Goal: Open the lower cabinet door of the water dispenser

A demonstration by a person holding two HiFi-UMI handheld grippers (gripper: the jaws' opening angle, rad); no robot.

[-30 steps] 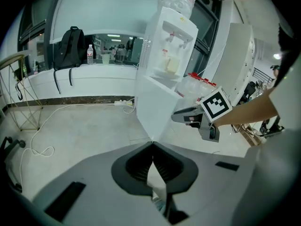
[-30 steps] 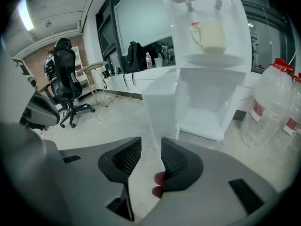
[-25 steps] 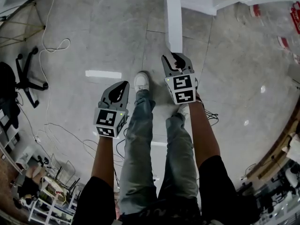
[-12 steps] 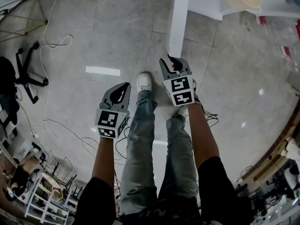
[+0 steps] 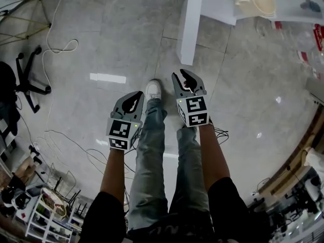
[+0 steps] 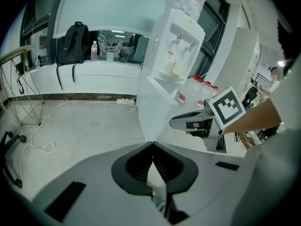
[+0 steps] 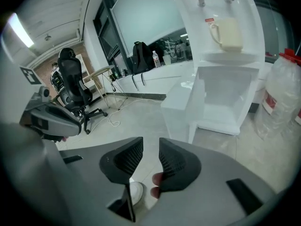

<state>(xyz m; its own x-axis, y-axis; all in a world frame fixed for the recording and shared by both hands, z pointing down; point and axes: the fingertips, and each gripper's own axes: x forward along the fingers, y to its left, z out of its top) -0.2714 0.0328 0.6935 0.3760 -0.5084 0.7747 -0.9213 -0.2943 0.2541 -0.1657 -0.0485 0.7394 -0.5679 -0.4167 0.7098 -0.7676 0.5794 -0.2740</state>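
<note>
The white water dispenser [image 7: 225, 46] stands ahead with its lower cabinet [image 7: 230, 102] showing an open white interior. Its door [image 5: 188, 24] is swung out toward me, its white panel also showing in the right gripper view [image 7: 181, 107]. My right gripper [image 5: 183, 75] hangs a little short of the door's free edge, apart from it. Its jaws are closing, with a gap still showing and nothing between them [image 7: 150, 154]. My left gripper [image 5: 134, 97] is lower left beside my leg, shut and empty [image 6: 153, 145].
A cream cup [image 7: 229, 33] sits on the dispenser's drip tray. A large water bottle [image 7: 282, 98] stands on the floor to its right. An office chair [image 5: 25, 82] and loose cables [image 5: 61, 44] lie at left. My white shoe [image 5: 153, 88] is between the grippers.
My right gripper has drawn back from the door's free edge toward me, leaving a gap. The door stays swung open. The left gripper has hardly moved.
</note>
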